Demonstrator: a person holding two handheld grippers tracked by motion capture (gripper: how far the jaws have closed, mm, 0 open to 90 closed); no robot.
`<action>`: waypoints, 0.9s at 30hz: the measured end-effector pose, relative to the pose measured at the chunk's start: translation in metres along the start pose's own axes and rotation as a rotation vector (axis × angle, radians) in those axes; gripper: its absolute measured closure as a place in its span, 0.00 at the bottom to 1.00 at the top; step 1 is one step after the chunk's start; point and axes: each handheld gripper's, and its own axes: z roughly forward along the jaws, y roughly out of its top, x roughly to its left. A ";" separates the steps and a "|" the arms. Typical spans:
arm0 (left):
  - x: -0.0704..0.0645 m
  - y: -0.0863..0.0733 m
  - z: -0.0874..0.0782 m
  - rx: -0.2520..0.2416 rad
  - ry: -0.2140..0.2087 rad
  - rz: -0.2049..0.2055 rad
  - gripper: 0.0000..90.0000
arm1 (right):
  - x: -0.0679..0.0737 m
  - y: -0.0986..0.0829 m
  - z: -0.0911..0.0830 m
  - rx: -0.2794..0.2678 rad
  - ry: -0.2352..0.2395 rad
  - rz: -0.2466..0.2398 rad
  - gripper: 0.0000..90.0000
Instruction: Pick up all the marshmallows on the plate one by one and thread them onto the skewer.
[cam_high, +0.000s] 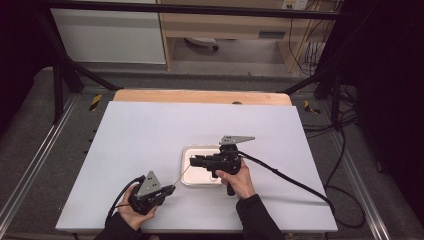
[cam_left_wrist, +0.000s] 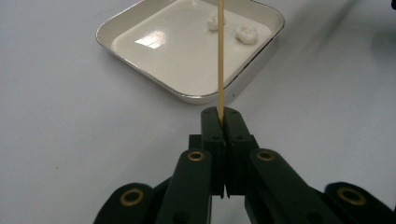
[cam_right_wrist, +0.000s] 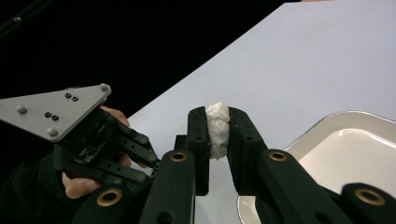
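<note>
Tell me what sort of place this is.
Probably a lab or recording rig, not a kitchen: a white-topped table stands inside a black metal frame, with cables loose on the floor. The left claw grips a wooden skewer; the right claw clamps a white lump by a white tray.

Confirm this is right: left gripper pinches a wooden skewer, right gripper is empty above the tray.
Not quite: the right gripper is not empty. Its own view shows a white puffy piece squeezed between its fingers. The left gripper does pinch the skewer.
</note>
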 end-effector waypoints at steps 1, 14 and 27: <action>0.000 0.000 0.000 0.003 0.001 0.000 0.99 | 0.000 0.000 0.000 0.000 0.002 -0.001 0.90; -0.001 0.000 0.000 0.007 0.010 0.002 0.99 | 0.001 -0.003 0.002 0.011 -0.002 -0.006 0.90; -0.003 0.000 0.001 0.018 0.020 0.020 0.99 | 0.001 -0.005 0.003 0.033 0.017 -0.006 0.90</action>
